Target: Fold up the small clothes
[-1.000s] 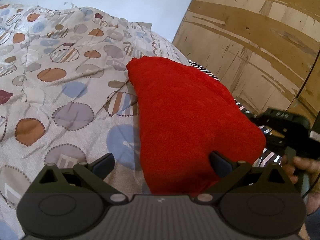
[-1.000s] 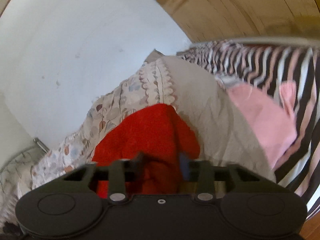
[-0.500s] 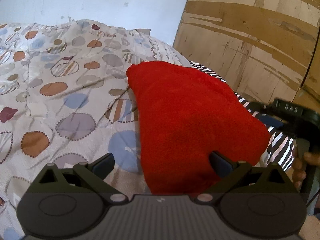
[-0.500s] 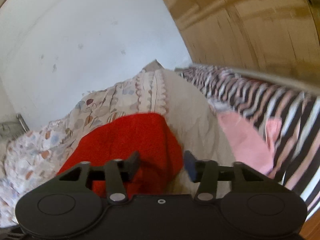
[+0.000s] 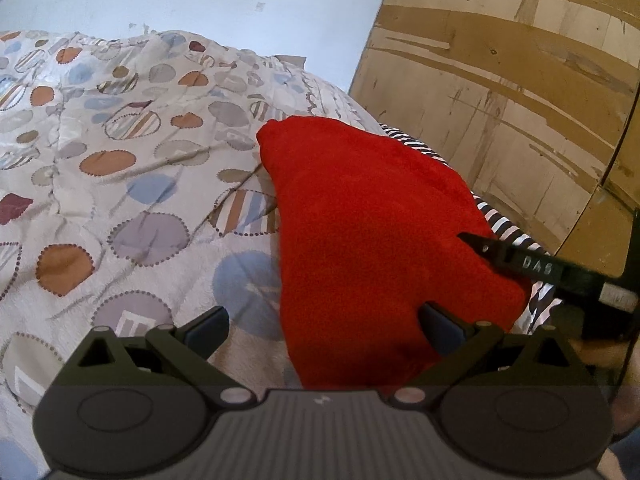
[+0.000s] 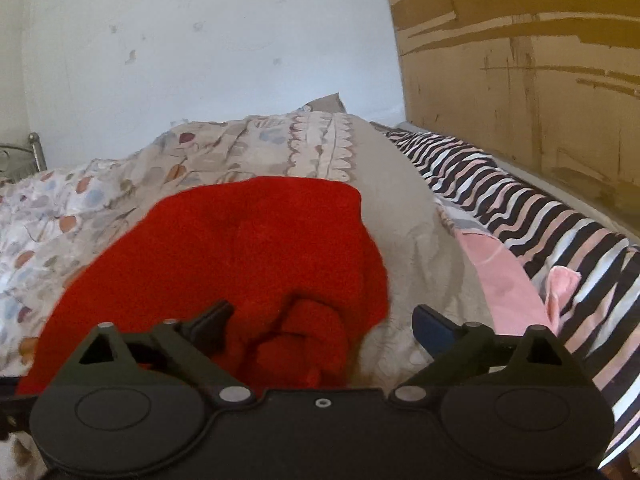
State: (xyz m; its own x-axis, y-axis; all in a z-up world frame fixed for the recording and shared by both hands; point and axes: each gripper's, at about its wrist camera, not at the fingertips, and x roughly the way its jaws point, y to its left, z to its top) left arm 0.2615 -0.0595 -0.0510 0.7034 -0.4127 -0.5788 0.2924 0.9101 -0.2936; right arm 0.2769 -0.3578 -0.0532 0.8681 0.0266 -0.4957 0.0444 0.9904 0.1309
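The fuzzy red fleece garment point(image 5: 376, 240) lies folded on the circle-patterned grey quilt point(image 5: 120, 184) covering the bed, its far edge close to a black, white and pink striped blanket point(image 6: 520, 216) that runs along the brown wooden panel point(image 6: 520, 60), with a pink cloth point(image 6: 508, 280) lying beside it. The left gripper point(image 5: 324, 322) hovers over the garment's near edge with its fingers spread wide and grasping nothing. The right gripper point(image 6: 324, 320) is likewise released, fingers apart above a bunched lump at the garment's near end, and its black finger point(image 5: 492, 250) reaches over the garment's right side in the left wrist view.
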